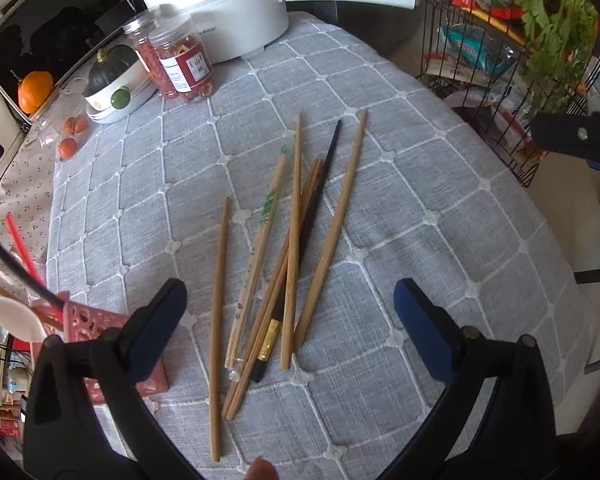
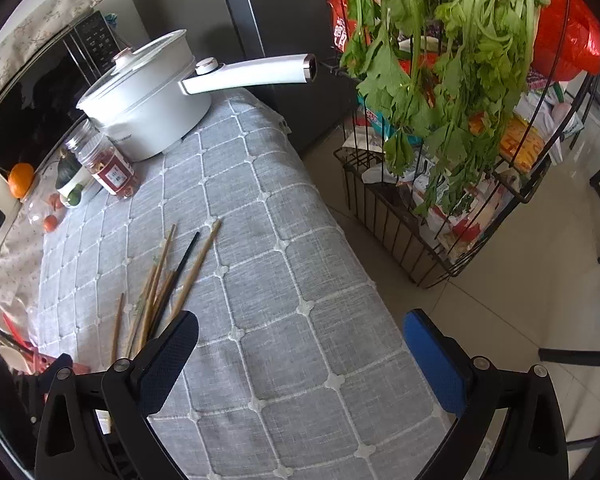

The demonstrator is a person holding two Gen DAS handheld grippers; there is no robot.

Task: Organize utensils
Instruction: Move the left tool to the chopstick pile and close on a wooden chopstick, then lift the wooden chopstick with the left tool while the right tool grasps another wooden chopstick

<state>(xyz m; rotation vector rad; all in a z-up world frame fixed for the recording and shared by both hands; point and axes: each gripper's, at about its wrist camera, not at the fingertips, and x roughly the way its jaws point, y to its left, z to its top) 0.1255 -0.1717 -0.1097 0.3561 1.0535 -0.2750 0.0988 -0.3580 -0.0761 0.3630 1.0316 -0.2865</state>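
Several wooden chopsticks (image 1: pixel 296 240) and one black chopstick (image 1: pixel 314 208) with a gold band lie in a loose pile on the grey quilted tablecloth (image 1: pixel 420 184). One wooden chopstick (image 1: pixel 218 300) lies apart to the left. My left gripper (image 1: pixel 290 285) hangs open above the pile's near ends, touching nothing. A pink utensil holder (image 1: pixel 86 322) at its left finger holds a white spoon (image 1: pixel 16 320) and dark and red sticks. My right gripper (image 2: pixel 302 320) is open over bare cloth, with the chopsticks (image 2: pixel 168 280) just left of its left finger.
A white electric pot (image 1: pixel 228 12) with a long handle stands at the back, beside two clear jars (image 1: pixel 184 60), a bowl with a dark squash (image 1: pixel 112 80) and a microwave (image 1: pixel 40 32). A black wire rack (image 2: pixel 440 216) with greens stands off the table's right edge.
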